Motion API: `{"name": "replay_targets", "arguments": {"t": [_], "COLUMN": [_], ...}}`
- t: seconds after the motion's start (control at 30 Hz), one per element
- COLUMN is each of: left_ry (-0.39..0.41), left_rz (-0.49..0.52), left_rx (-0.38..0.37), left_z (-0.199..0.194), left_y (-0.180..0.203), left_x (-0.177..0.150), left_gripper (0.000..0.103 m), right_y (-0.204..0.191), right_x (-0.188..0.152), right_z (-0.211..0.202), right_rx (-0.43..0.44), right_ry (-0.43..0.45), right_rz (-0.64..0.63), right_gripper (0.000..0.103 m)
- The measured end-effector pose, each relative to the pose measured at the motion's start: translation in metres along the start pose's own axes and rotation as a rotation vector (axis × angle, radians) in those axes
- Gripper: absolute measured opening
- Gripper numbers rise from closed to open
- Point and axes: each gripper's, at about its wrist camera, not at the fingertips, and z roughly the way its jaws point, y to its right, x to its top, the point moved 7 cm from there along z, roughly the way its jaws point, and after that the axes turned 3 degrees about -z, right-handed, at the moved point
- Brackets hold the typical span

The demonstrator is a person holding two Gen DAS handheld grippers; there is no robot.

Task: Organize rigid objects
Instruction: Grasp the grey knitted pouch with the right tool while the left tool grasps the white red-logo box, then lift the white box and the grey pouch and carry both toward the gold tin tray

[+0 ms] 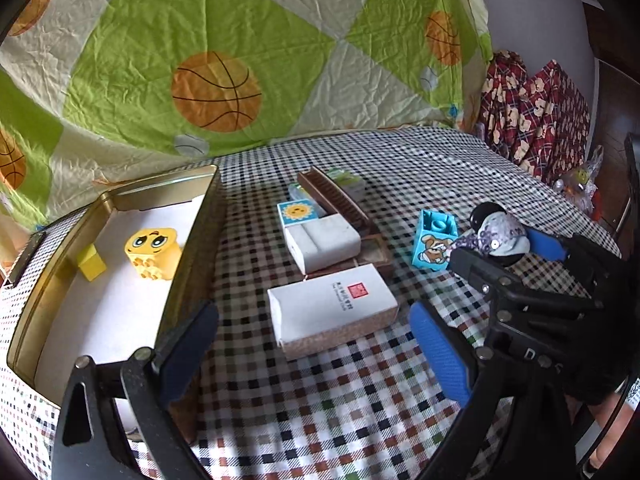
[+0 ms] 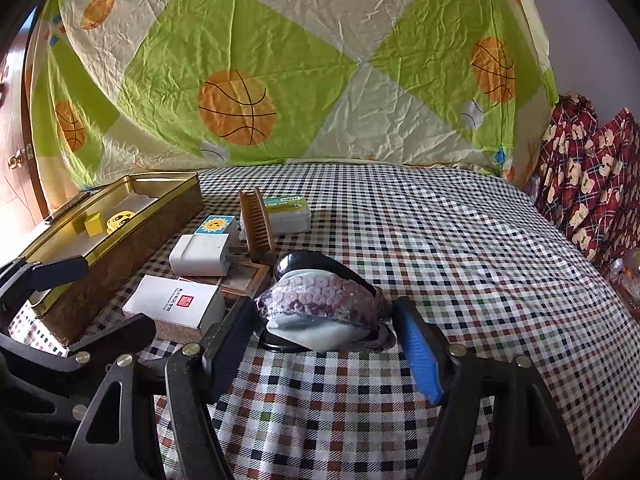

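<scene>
My right gripper point(image 2: 324, 344) is shut on a black-based object covered in purple sequins point(image 2: 320, 300), which sits low on the checked cloth. Both pads touch its sides. The left wrist view shows the same object point(image 1: 500, 232) held in the right gripper point(image 1: 508, 254) beside a blue dog block point(image 1: 434, 244). My left gripper point(image 1: 316, 356) is open and empty, just in front of a white box point(image 1: 332, 304), with its left finger point(image 1: 188, 352) by the wall of a gold tin point(image 1: 192, 240). In the tin lie a yellow face block point(image 1: 152, 252) and a small yellow block point(image 1: 92, 264).
Behind the white box lie a white charger point(image 1: 324, 244), a sun-picture block point(image 1: 300, 212), a wooden brush point(image 1: 336, 200) and a green-and-white box point(image 1: 348, 182). A basketball-print sheet point(image 1: 216, 92) hangs at the back. Red plaid cloth point(image 2: 592, 184) is piled at the right.
</scene>
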Motion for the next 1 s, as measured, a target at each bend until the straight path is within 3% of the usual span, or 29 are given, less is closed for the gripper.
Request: {"name": "replay_targets", "arguments": {"t": [0.13,0.53,0.8,0.9,1.0], "left_ry": [-0.058,-0.084,-0.163,-0.188,-0.17], "left_rz": [-0.045,-0.007,0.038,0.026,0.013], "left_rx": [-0.045,-0.01,-0.005,-0.01,-0.012], "left_z": [0.015,0.023,0.043,0.049,0.044], "left_y": [0.001,0.008,0.02,0.018,0.016], "left_x": [0.0,-0.003,-0.002,-0.003,-0.005], "left_gripper": [0.098,0.098,0.098,0.086,0.084], "right_y": [0.008,0.024,0.025,0.025,0.023], "right_x": [-0.001,-0.002,-0.002,-0.002,-0.002], "right_z": [0.002,-0.003,-0.004,-0.003,-0.003], "right_rx": [0.008,0.01,0.007,0.011,0.008], "right_ry": [-0.006,0.023,0.028,0.023,0.023], "right_rz": [0.047,0.161,0.165,0.157,0.148], "right_gripper": [0.072,0.072,0.072,0.072,0.073]}}
